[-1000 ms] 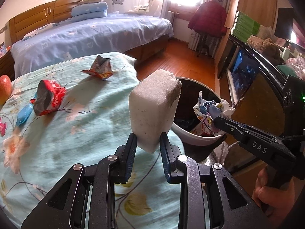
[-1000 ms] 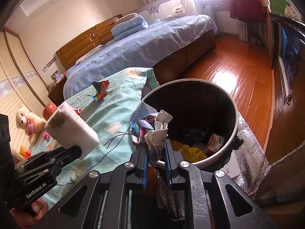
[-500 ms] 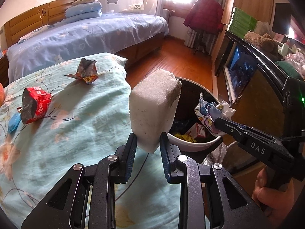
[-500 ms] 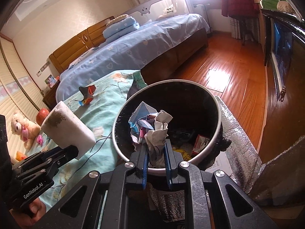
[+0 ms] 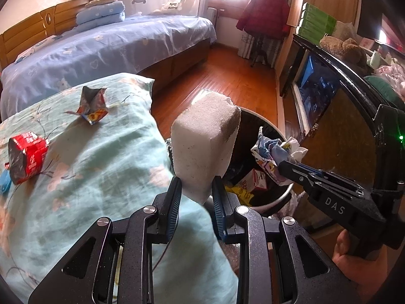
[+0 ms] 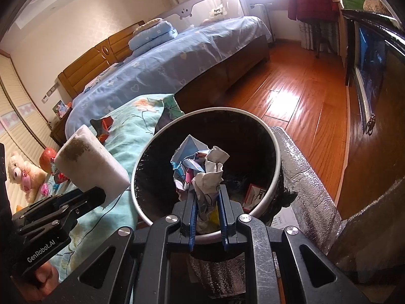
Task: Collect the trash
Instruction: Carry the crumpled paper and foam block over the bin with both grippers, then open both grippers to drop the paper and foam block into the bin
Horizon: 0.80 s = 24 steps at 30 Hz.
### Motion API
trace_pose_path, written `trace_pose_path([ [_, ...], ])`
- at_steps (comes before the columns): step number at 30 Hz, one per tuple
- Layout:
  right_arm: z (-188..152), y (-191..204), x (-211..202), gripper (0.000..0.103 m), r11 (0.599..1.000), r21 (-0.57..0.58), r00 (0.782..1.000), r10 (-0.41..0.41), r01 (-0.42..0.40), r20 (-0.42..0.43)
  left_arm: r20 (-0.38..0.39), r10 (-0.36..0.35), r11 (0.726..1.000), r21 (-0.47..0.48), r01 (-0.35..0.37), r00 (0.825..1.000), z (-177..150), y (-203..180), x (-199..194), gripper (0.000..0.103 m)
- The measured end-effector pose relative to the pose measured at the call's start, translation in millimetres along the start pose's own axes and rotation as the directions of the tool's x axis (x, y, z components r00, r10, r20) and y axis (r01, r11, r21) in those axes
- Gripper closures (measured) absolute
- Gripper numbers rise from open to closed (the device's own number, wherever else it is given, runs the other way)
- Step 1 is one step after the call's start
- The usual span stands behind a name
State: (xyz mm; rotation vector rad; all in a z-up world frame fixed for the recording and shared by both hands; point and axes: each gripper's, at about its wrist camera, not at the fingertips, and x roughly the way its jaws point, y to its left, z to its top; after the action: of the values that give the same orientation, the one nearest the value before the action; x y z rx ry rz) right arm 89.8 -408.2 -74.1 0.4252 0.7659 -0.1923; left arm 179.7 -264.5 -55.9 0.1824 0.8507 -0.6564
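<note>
The left gripper (image 5: 196, 192) is clamped on a white foam block (image 5: 205, 141). The block stands up from the fingers in the middle of the left view, and its top end is dirty and grey. In the right view the same block (image 6: 91, 162) sits at the left of the frame, just beside the rim of the bin (image 6: 277, 167).

The right gripper (image 6: 206, 202) is clamped on a ball of paper (image 6: 200, 169). The paper is crumpled, white with blue and pink bits. In the right view it hangs over the open mouth of the bin, in the middle of the frame. In the left view the paper (image 5: 276, 152) is at the right, over the bin (image 5: 281, 197), with the right gripper (image 5: 286, 167) coming in from the lower right.

The bin is round and dark inside with a pale rim. At the bottom lie a red and white box (image 6: 254, 195) and some yellow trash (image 5: 239, 188).

On the green flowered blanket (image 5: 101, 172) at the left of the left view, two more bits of trash lie well apart: a red box (image 5: 26, 157) at the left edge and a crumpled wrapper (image 5: 92, 105) higher up. A blue bed (image 5: 106, 50) is at the top of the frame. A hand (image 5: 359, 261) holds the right gripper at the lower right.
</note>
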Motion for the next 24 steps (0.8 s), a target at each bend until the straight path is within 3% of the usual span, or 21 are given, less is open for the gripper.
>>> trace_pose_path([
  [24, 22, -16, 17, 0.084, 1.0, 0.013, 1.0, -0.023, 0.023, -0.022, -0.054, -0.022, 1.0, 0.012, 0.022, 0.998, 19, -15, 30, 0.076],
])
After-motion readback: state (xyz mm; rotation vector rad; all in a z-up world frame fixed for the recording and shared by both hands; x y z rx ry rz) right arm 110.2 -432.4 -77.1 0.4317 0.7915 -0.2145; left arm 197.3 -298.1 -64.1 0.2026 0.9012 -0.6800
